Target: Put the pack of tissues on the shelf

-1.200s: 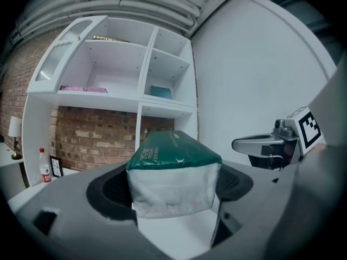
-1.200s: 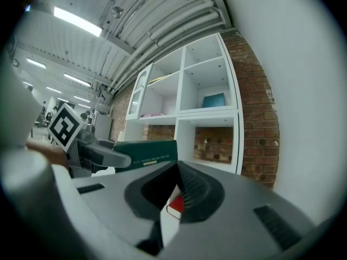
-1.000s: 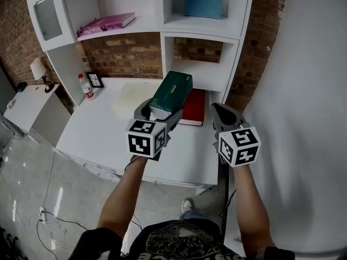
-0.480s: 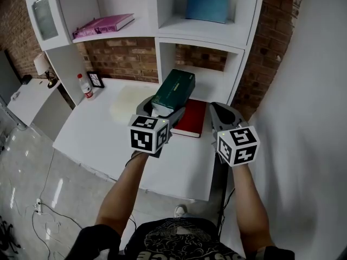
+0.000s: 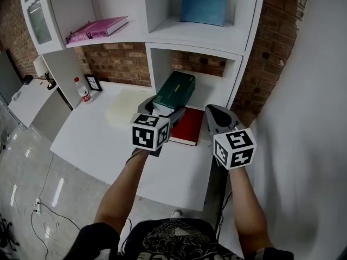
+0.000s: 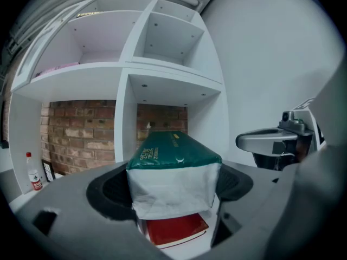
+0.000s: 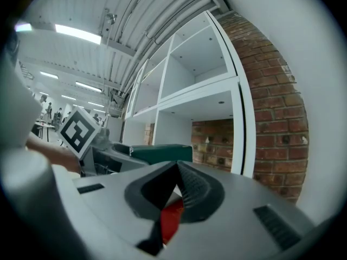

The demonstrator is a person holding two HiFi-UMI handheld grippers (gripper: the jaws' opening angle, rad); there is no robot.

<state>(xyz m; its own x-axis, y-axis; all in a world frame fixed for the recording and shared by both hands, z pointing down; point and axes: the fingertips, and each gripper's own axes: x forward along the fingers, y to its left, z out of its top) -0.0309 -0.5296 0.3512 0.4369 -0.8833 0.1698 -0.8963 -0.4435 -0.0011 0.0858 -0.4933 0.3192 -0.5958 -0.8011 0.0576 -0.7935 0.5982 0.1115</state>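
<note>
My left gripper (image 5: 162, 104) is shut on a dark green pack of tissues (image 5: 173, 91) with a white end (image 6: 172, 191), held in the air above the desk. The pack's far end points into the low shelf cubby (image 5: 214, 83) of the white shelf unit (image 5: 195, 34). In the left gripper view the pack (image 6: 171, 148) fills the gap between the jaws, with the cubby (image 6: 162, 110) straight ahead. My right gripper (image 5: 214, 115) hangs to the right of the pack, shut with nothing in it; in its own view the jaws (image 7: 176, 191) meet at the tips.
A red book (image 5: 187, 126) lies on the white desk (image 5: 97, 137) under the pack. A small bottle (image 5: 82, 89) and a framed card (image 5: 94, 82) stand at the desk's back left. A pink book (image 5: 97, 27) and a blue book (image 5: 203, 3) sit on upper shelves. A brick wall (image 5: 271, 47) rises on the right.
The left gripper has carried the tissue pack forward, closer to the low cubby. The right gripper has moved forward alongside it, still shut.
</note>
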